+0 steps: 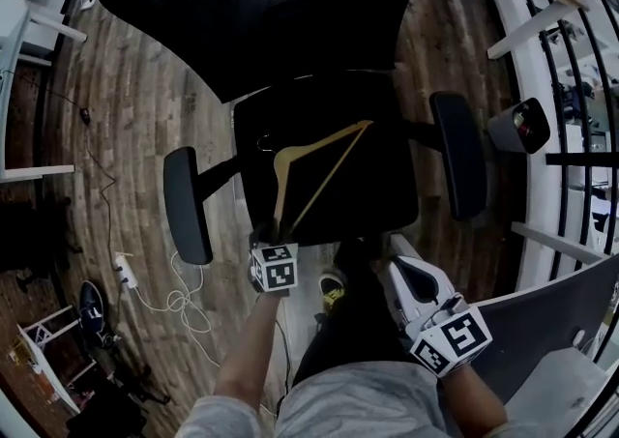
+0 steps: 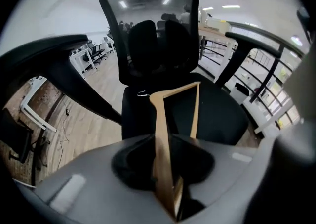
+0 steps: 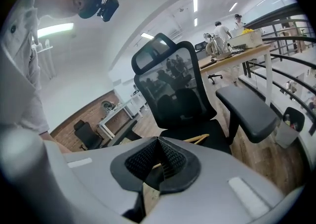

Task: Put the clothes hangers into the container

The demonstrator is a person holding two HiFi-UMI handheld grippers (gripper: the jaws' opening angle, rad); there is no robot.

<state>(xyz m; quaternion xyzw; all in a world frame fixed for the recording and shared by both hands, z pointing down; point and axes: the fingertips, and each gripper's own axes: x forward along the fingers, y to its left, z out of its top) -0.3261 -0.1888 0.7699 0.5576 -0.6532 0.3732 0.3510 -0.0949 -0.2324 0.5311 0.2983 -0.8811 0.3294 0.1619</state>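
- my left gripper (image 2: 168,168) is clamped on the end of one arm of a light wooden triangular clothes hanger (image 2: 161,134). the rest of the hanger reaches out ahead over the seat of a black office chair (image 1: 377,194).
- my right gripper (image 3: 159,158) is closed with nothing in it, its ribbed pads meeting, and hangs low beside my leg.
- i see no container in any view, so the drop-off has to be found first.
- main risk, as i judge it: the hold is far out at one tip, so the long hanger could pivot or slip in the jaws if i swing quickly.
- the small metal hook (image 2: 142,93) at the far end could snag the chair's backrest or the padded armrest (image 1: 187,204) if i turn while low.
- a dropped hanger would likely land on the seat or the wooden floor (image 1: 145,117).
- turning blind toward an unseen container could knock the hanger against the nearby railing (image 1: 556,69).
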